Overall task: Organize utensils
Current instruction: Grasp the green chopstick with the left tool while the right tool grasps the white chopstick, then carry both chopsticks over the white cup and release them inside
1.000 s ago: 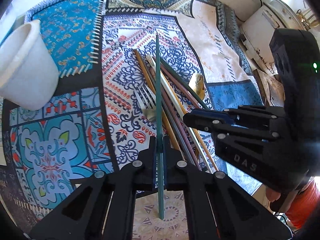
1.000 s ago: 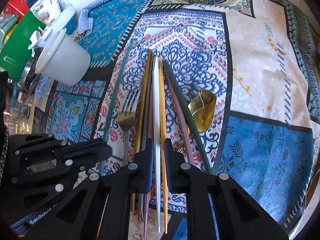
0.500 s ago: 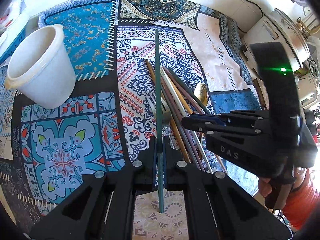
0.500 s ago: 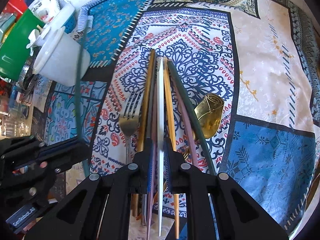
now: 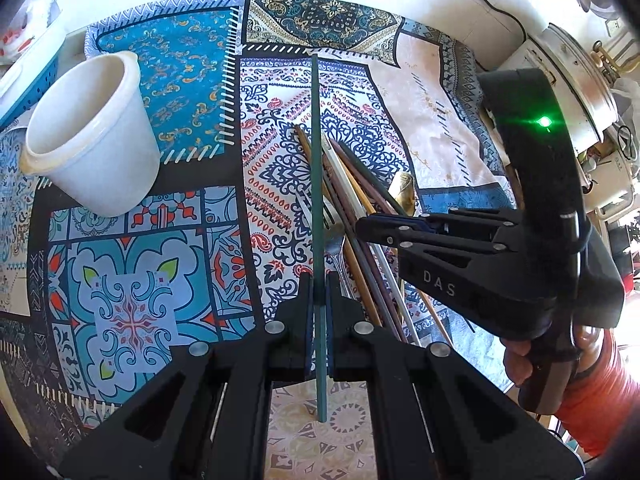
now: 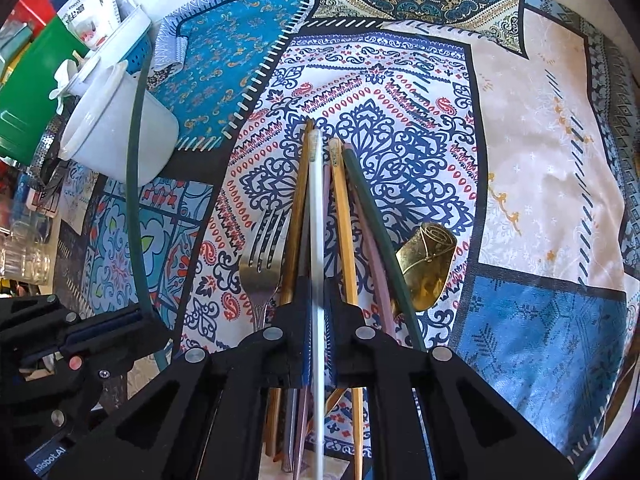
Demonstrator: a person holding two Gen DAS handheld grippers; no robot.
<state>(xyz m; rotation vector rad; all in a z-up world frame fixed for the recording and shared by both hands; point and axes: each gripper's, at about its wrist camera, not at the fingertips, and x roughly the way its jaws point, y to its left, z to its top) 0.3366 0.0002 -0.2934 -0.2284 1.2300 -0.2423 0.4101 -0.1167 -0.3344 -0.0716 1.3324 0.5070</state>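
Observation:
My left gripper is shut on a dark green chopstick and holds it lifted above the patterned tablecloth; the same stick shows in the right wrist view, near the white cup. My right gripper is shut on a white chopstick and is raised slightly over the pile. Several chopsticks, a silver fork and a gold spoon lie in a bundle on the cloth. The white cup stands at the left in the left wrist view, open and empty.
The patterned tablecloth covers the table. A green container and a white tub crowd the far left edge, with glass jars below them. White appliances stand at the right.
Both grippers have risen from the pile. The left one lifted the green chopstick and swung it towards the white cup. The right one lifted the white chopstick slightly.

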